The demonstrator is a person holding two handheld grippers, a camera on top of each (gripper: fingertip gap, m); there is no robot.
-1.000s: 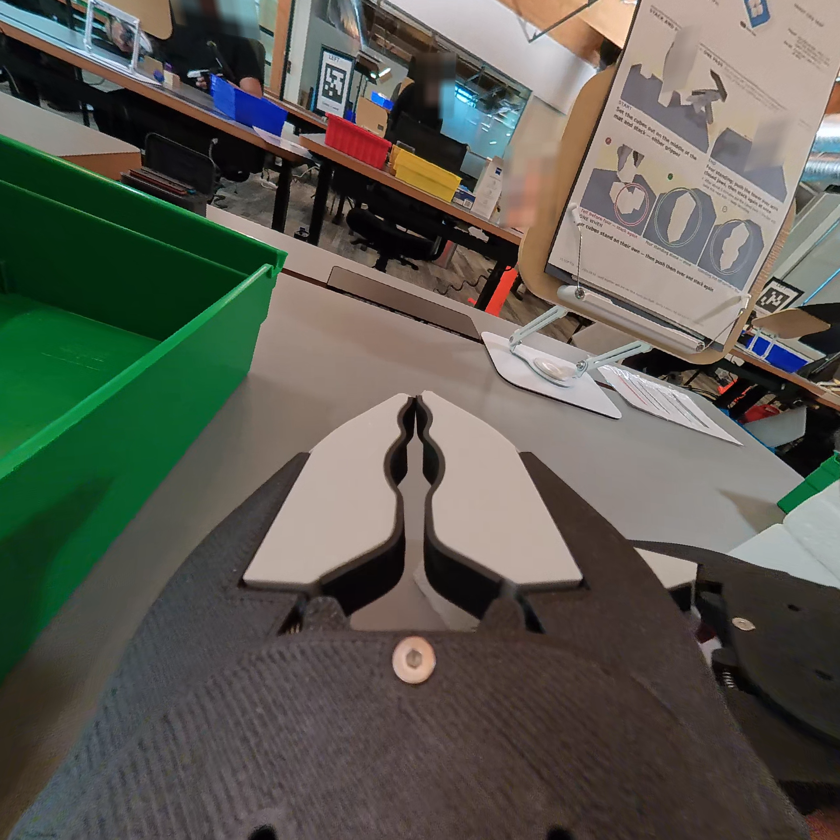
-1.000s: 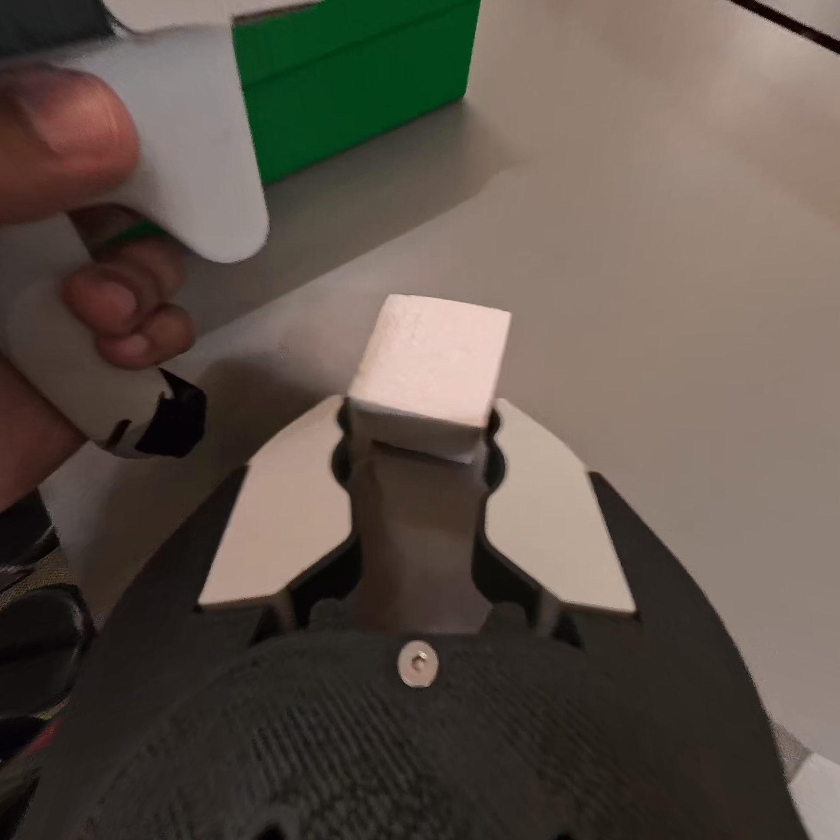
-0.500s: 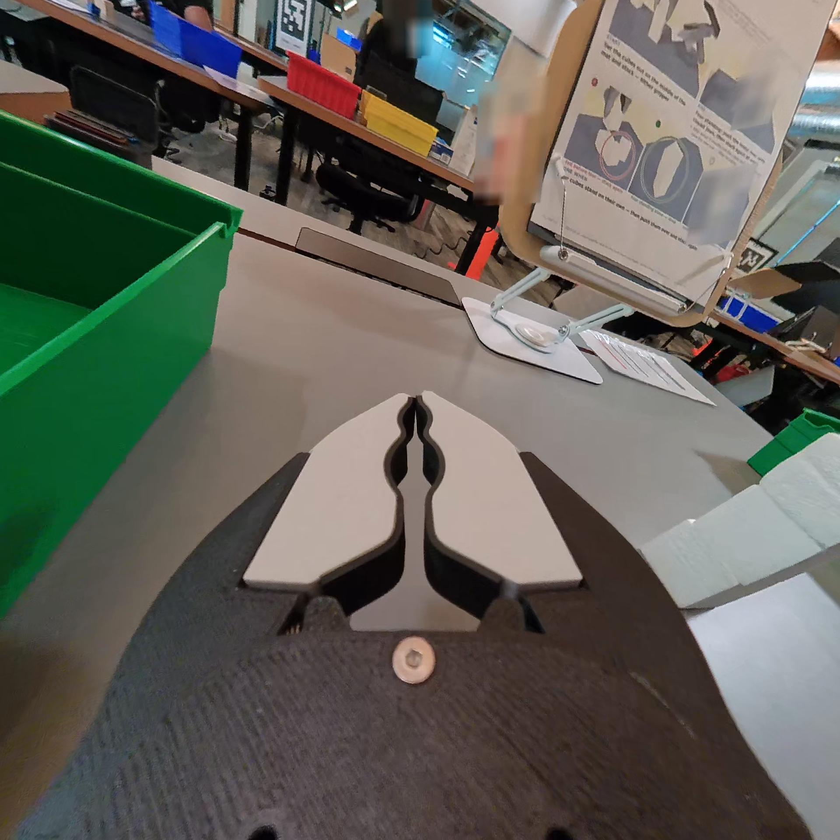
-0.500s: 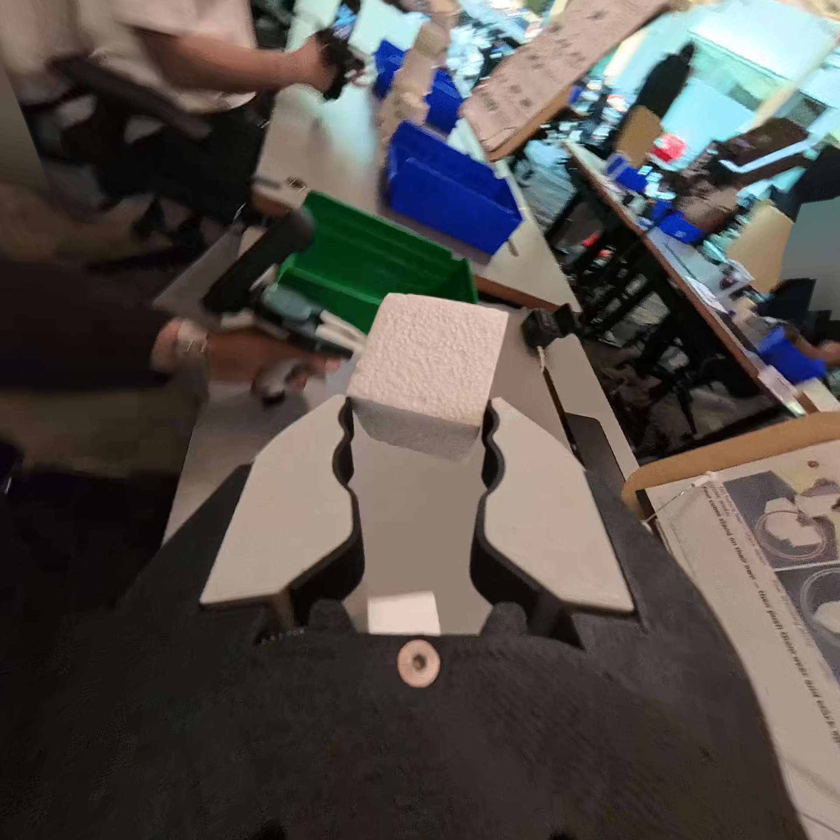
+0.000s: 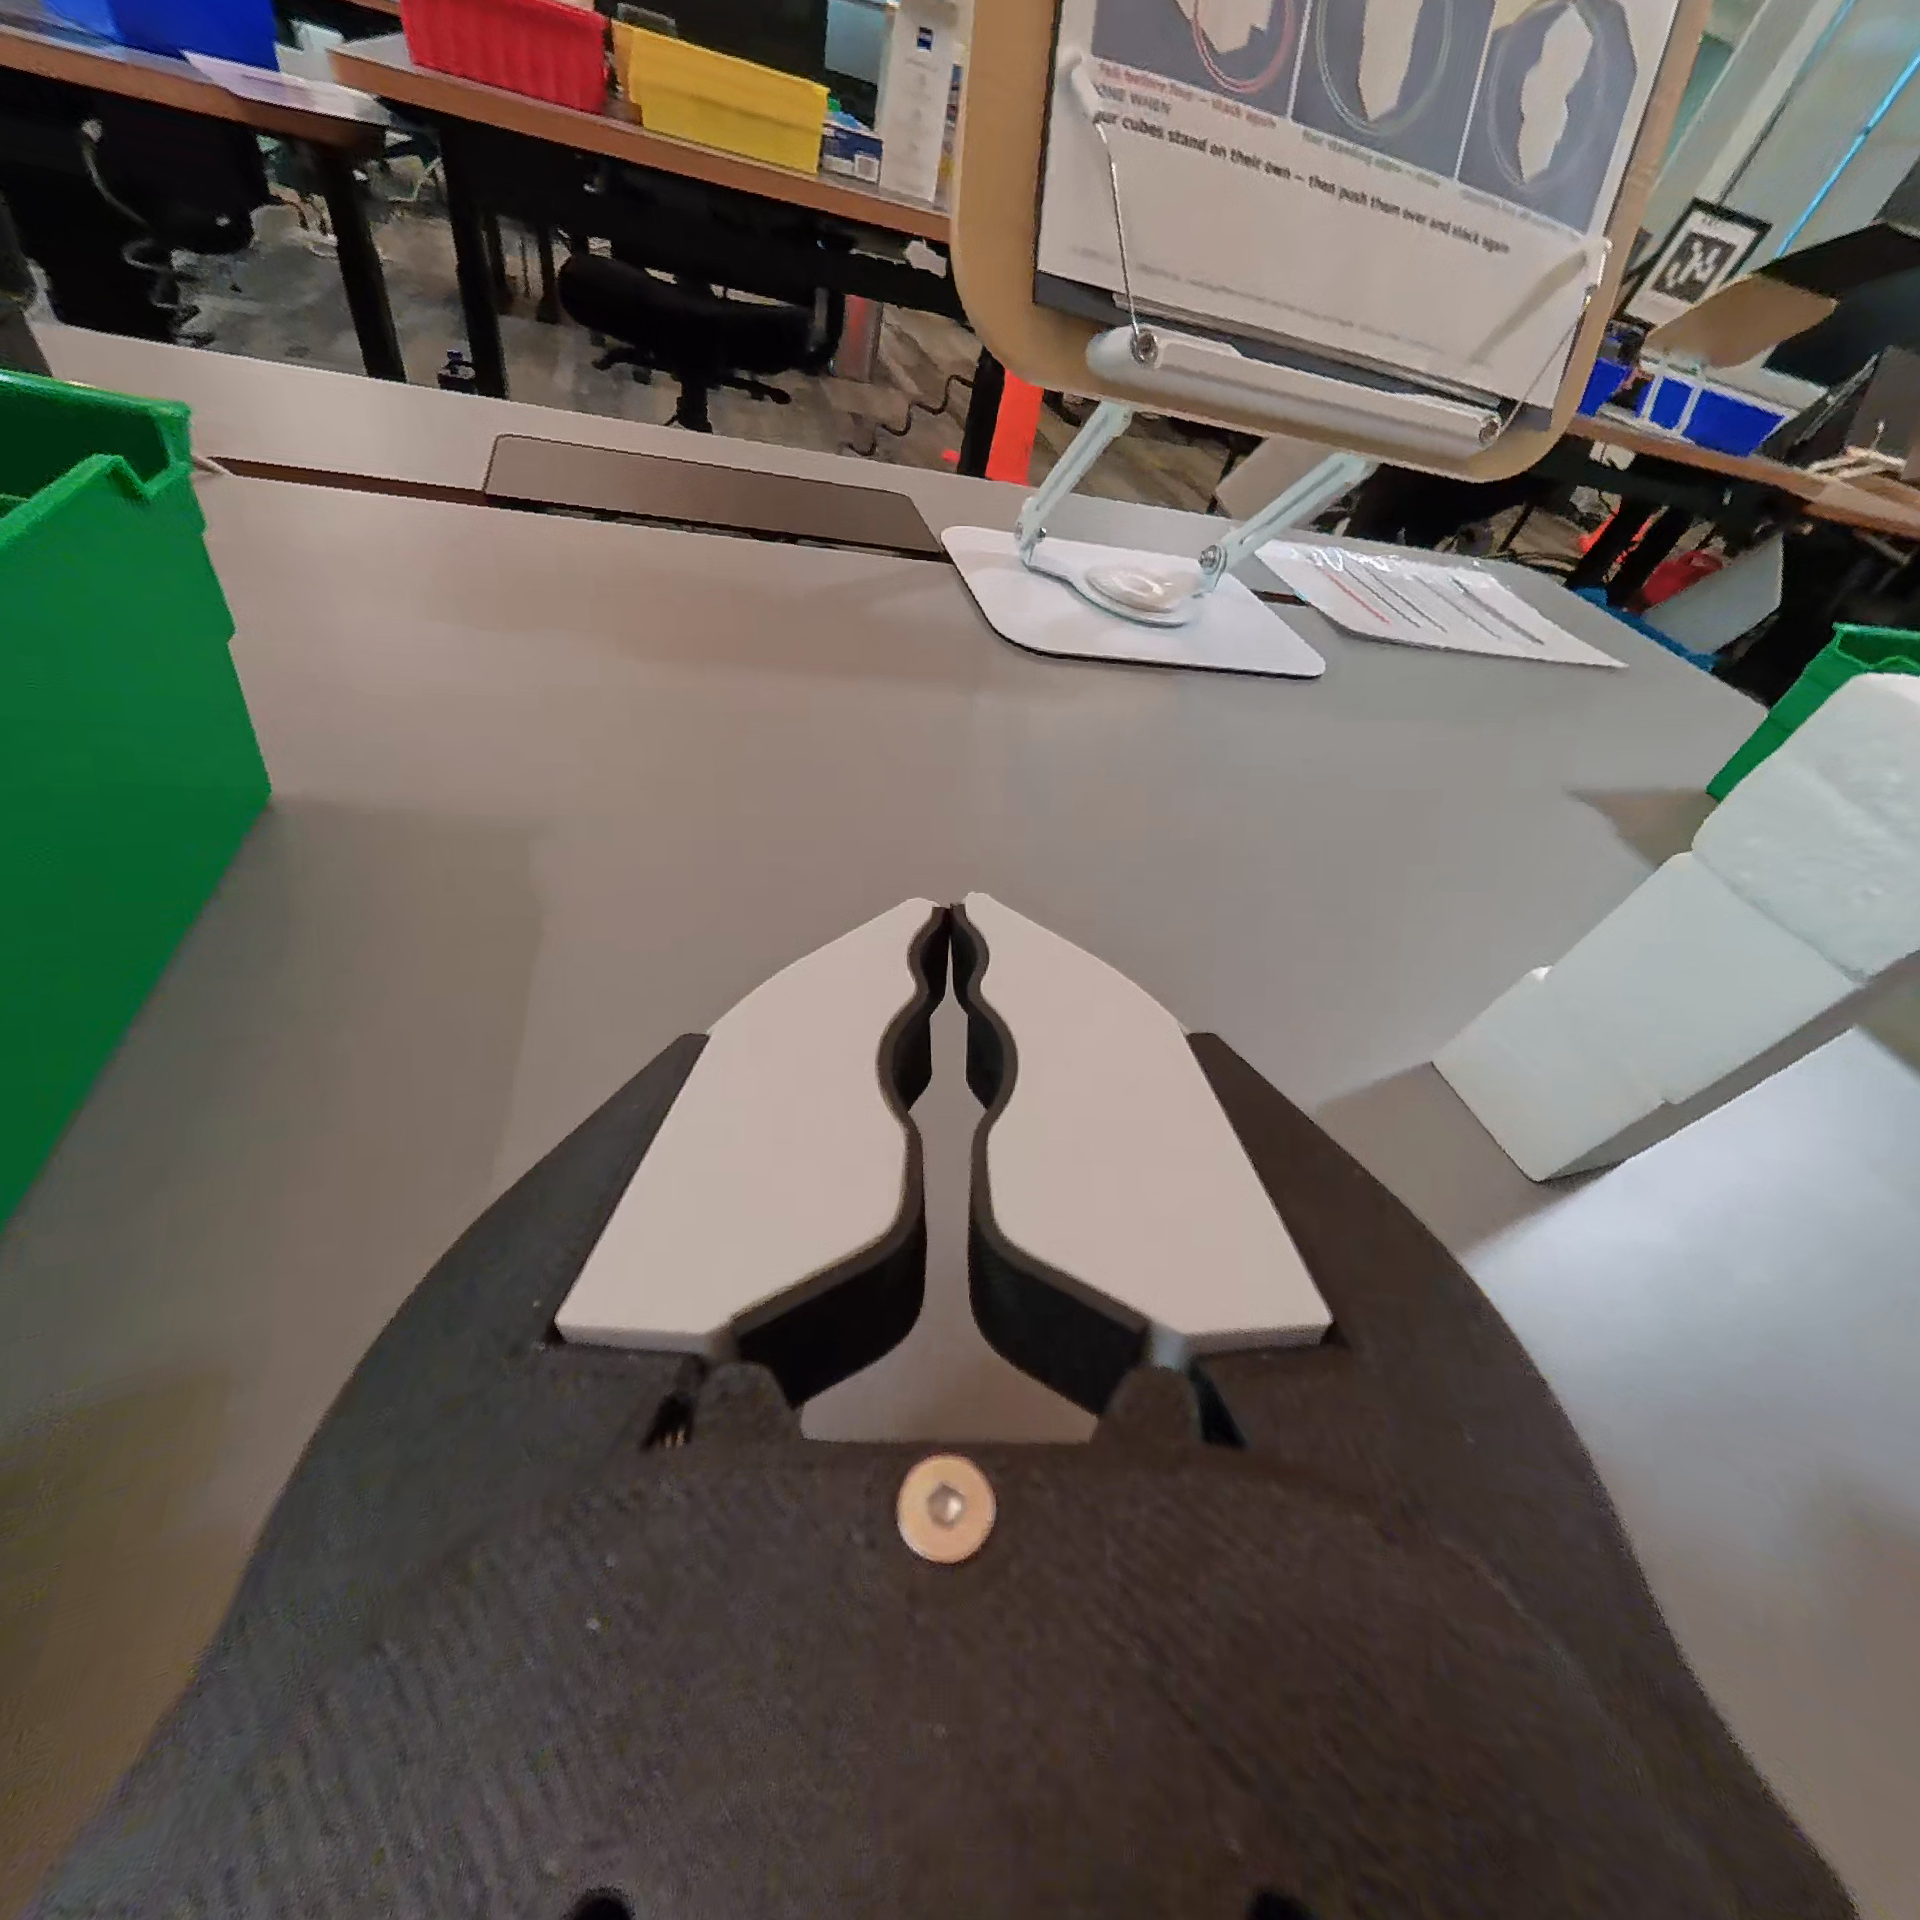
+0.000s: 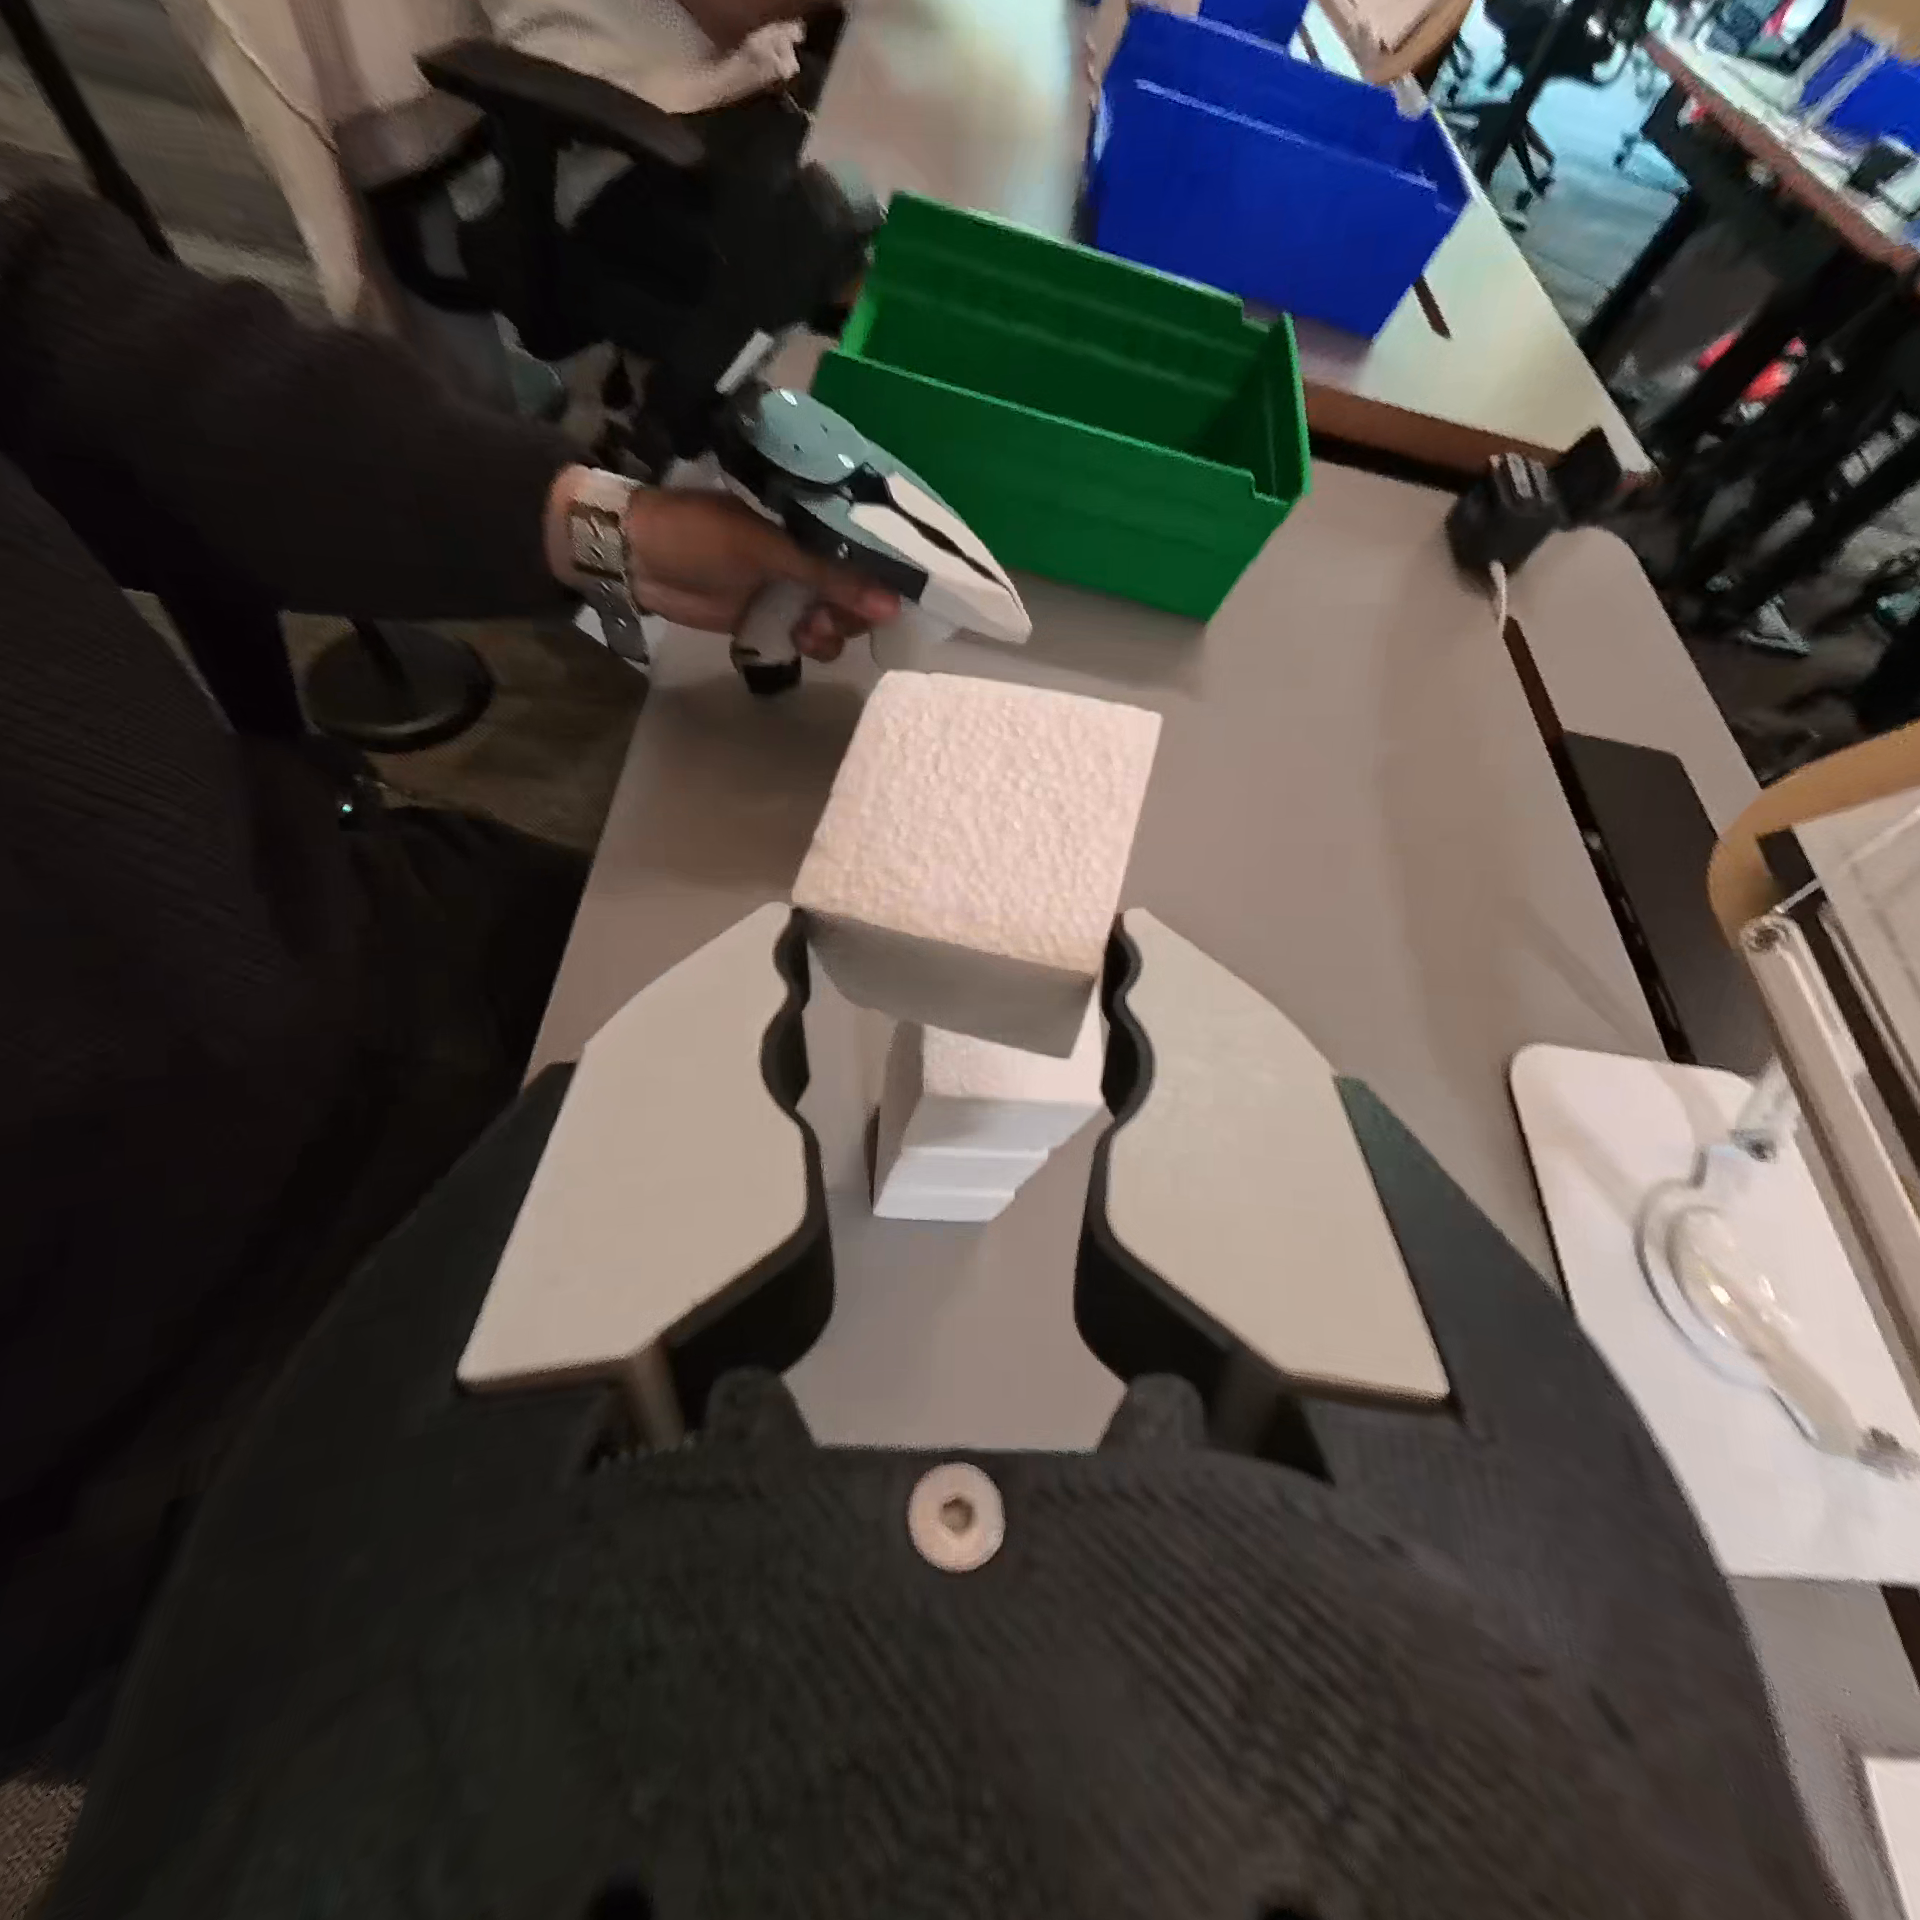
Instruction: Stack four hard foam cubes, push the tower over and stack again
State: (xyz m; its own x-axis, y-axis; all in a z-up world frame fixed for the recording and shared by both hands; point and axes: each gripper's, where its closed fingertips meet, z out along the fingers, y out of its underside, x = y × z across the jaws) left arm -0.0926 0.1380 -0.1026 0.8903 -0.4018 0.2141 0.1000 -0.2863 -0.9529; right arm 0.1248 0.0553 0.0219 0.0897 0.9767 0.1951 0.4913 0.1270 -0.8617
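The flat grey tabletop (image 6: pixel 1320 831) carries a green plastic bin (image 6: pixel 1049 457) at its far end and a white-based document stand (image 5: pixel 1132 613), with further bin-laden tables behind. The left gripper (image 5: pixel 951 920) has its fingers pressed together, empty, above bare tabletop. The right gripper (image 6: pixel 956 935) pinches a white foam cube (image 6: pixel 977 842) at the fingertips, held above a stack of white foam blocks (image 6: pixel 977 1153) standing on the tabletop.
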